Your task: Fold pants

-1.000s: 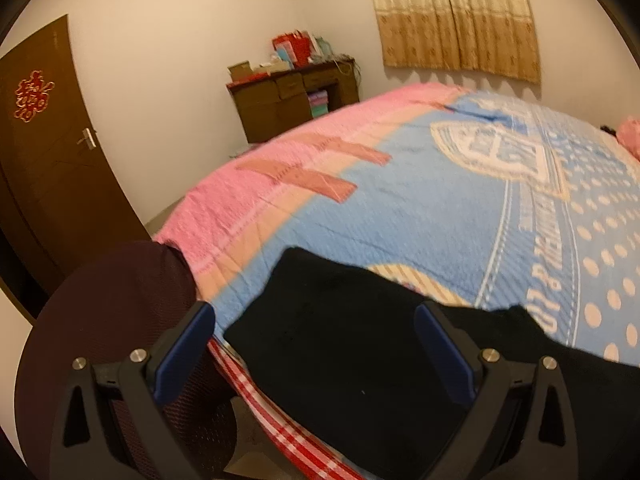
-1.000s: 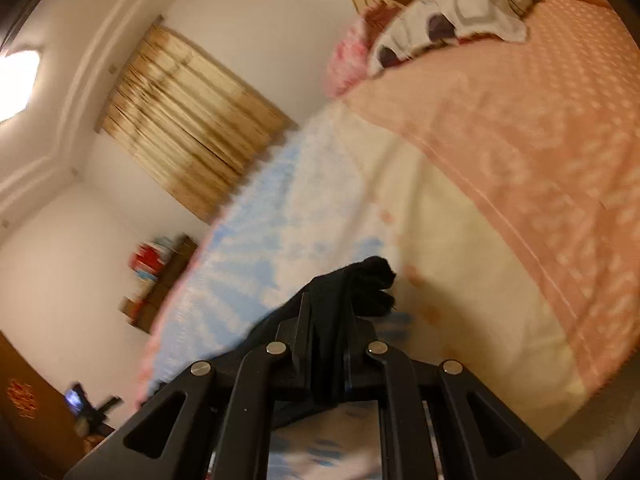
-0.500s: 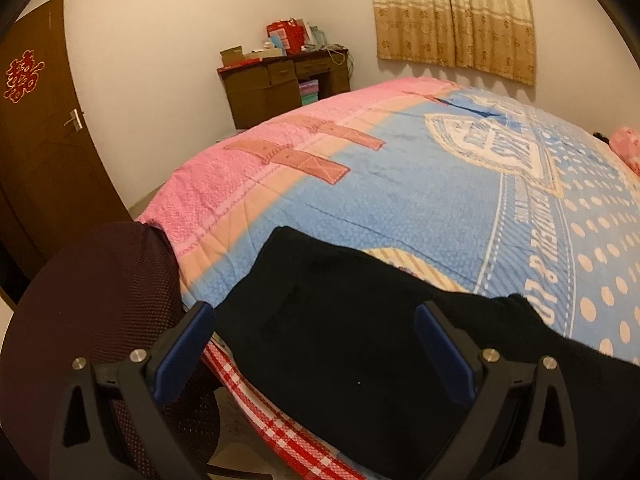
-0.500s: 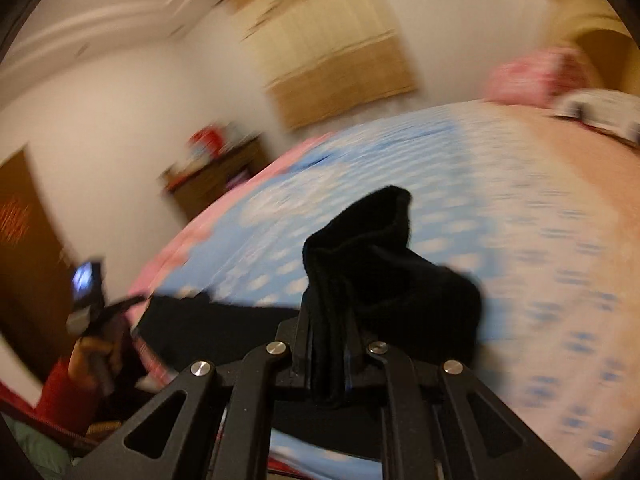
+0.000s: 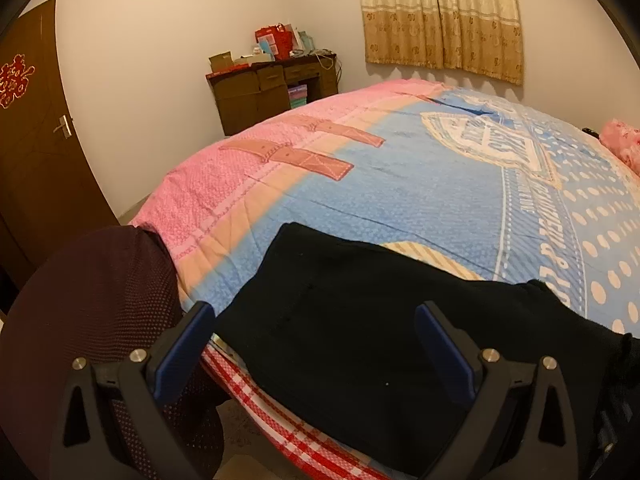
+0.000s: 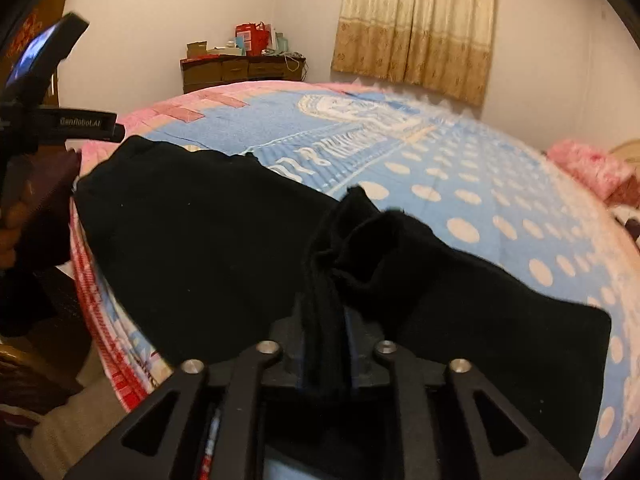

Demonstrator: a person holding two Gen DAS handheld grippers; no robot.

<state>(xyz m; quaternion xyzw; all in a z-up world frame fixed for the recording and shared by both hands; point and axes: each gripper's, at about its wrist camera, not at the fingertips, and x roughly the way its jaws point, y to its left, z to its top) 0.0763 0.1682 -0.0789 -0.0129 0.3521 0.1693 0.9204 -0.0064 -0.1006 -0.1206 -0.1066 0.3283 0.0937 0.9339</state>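
Observation:
Black pants (image 5: 344, 320) lie flat on the near edge of the bed, on a blue and pink quilt (image 5: 420, 184). My left gripper (image 5: 316, 344) is open, its blue pads above the pants' near end, holding nothing. In the right wrist view the pants (image 6: 192, 232) spread across the bed. My right gripper (image 6: 326, 320) is shut on a bunched end of the pants (image 6: 356, 236), lifted over the flat part. The left gripper's body also shows in the right wrist view (image 6: 60, 124) at the far left.
A dark mesh chair back (image 5: 92, 300) stands left of the bed corner. A wooden desk (image 5: 276, 88) with boxes stands by the far wall, under a curtain (image 5: 440, 16). A brown door (image 5: 36, 140) is at left. Pink pillows (image 6: 588, 168) lie at right.
My right gripper has swung left with the pants' end, carrying it over the flat part of the pants. My left gripper has stayed open and moved slightly.

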